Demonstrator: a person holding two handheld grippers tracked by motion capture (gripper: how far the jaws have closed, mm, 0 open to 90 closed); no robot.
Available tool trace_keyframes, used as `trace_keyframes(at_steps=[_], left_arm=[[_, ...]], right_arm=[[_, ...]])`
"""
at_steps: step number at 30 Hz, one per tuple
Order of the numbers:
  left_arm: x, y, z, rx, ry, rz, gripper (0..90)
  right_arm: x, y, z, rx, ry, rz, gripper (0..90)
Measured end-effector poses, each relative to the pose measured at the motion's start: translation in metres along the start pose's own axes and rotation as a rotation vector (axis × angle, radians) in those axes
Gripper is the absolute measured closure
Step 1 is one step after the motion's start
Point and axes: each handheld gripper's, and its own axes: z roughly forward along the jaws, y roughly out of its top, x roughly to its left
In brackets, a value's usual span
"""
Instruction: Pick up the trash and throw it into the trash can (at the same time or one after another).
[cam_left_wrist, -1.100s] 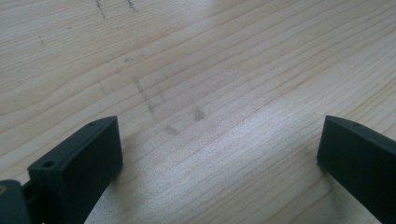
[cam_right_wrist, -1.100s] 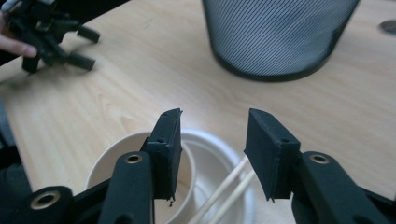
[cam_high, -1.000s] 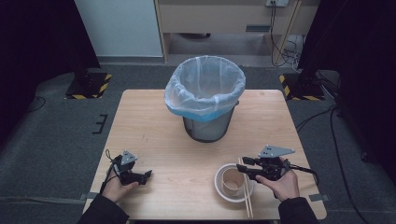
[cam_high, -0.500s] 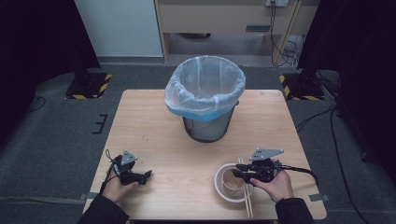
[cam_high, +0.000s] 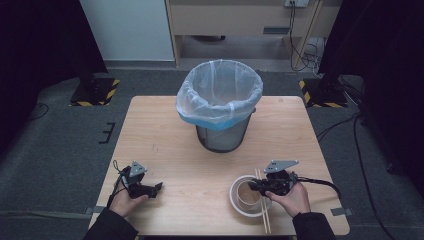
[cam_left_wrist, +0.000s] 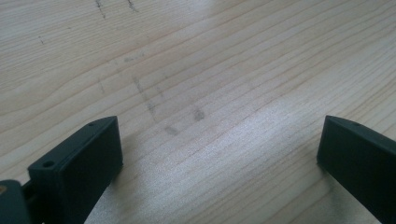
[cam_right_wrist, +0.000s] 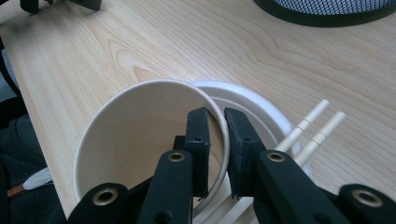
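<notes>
Right tool (cam_right_wrist: 215, 140) clamped on paper cup (cam_right_wrist: 140, 140) rim at the desk's (cam_high: 165, 125) five o'clock; left tool (cam_left_wrist: 219, 154) apart, idle; best lift straight, clearing the chopsticks (cam_right_wrist: 313, 128), toward the bin (cam_high: 220, 102) at twelve.

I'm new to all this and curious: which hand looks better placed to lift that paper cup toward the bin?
Right. The right gripper is already clamped on the paper cup rim, one jaw inside and one outside. The left gripper rests open on bare table, across from the cup. The bin stands ahead.

Tan paper cup (cam_right_wrist: 140, 140), white lid (cam_right_wrist: 261, 116)
</notes>
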Motion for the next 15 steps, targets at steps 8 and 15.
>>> trace_keyframes(at_steps=[8,15], left_arm=[[0.0,0.0,0.0,0.0,-0.001,0.0,0.0],[0.0,0.0,0.0,0.0,0.0,0.0,0.0]], right_arm=[[-0.001,0.003,-0.004,-0.038,0.029,0.02,82.1],[-0.003,0.006,-0.013,-0.107,0.029,0.037,82.1]])
